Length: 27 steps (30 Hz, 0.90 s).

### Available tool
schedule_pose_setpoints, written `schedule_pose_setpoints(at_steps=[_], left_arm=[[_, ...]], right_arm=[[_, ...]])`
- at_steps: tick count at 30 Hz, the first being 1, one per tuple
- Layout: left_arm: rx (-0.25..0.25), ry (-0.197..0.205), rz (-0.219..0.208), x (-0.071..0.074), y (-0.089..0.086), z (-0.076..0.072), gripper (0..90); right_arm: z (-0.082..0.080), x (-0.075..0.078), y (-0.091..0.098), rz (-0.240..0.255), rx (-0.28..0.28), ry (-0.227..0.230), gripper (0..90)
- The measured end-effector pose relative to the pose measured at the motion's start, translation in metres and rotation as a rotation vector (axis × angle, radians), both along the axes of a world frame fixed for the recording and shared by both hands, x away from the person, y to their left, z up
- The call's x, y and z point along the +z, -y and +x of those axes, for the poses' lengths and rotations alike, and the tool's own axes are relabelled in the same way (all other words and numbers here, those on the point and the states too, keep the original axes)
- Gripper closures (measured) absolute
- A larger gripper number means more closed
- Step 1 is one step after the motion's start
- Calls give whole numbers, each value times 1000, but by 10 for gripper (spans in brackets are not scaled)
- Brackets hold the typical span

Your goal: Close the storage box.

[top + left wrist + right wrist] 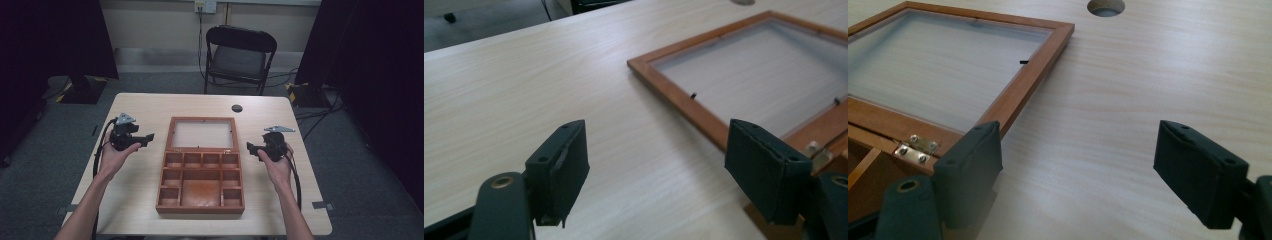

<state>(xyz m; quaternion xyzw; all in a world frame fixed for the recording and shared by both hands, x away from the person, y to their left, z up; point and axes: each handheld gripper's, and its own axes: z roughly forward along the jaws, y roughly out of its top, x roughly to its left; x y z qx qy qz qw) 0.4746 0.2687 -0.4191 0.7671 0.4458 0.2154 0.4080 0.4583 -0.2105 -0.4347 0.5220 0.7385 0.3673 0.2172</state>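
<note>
1. High view: we find a wooden compartment box (200,186) lying open at the centre of the tabletop (145,102). Its glazed lid (202,134) is folded flat behind the tray, away from the person. All compartments look empty, as far as this view allows.

2. High view: the left gripper (148,138) is held above the tabletop to the left of the lid, and the right gripper (249,146) to the right of the hinge line. Both are apart from the box, their fingers turned inward toward it. A folding chair (240,57) stands beyond the far edge, and a round cable hole (237,108) sits in the tabletop behind the lid.

3. Left gripper view: the fingers (561,167) stand released, with bare tabletop between them. The lid's frame runs near the farther finger, and we see a brass hinge (816,150) by it. Nothing is grasped.

4. Right gripper view: the fingers (970,167) are likewise released and grasp nothing. The lid's corner and a hinge (915,148) lie just beyond one finger, with the cable hole farther off.

5. Progress, in our judgement: the box is fully opened and the lid rests on the tabletop. We see no items to load, so closing the lid appears to be what remains. No contact with the lid has yet been made.
</note>
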Motion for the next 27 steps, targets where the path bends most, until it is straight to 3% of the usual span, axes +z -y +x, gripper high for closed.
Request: schedule_pose_setpoints(at_steps=[5, 11, 18, 20, 25, 27], left_arm=[[7, 10, -25, 10, -1, 15, 248], [24, -9, -51, 7, -4, 25, 239], [-40, -101, -63, -25, 13, 31, 191], [-33, -119, -67, -30, 17, 32, 188], [-19, -142, -58, -36, 26, 35, 194], [5, -162, -108, -38, 29, 37, 194]], right_arm=[[15, 8, -7, -23, 19, 4, 190], [26, 13, -16, -31, 49, 26, 209], [40, -10, -38, -8, 103, -38, 179], [39, -16, -45, -41, 117, -42, 170], [43, -25, -52, -33, 115, -63, 164], [45, -27, -54, -22, 111, -70, 146]])
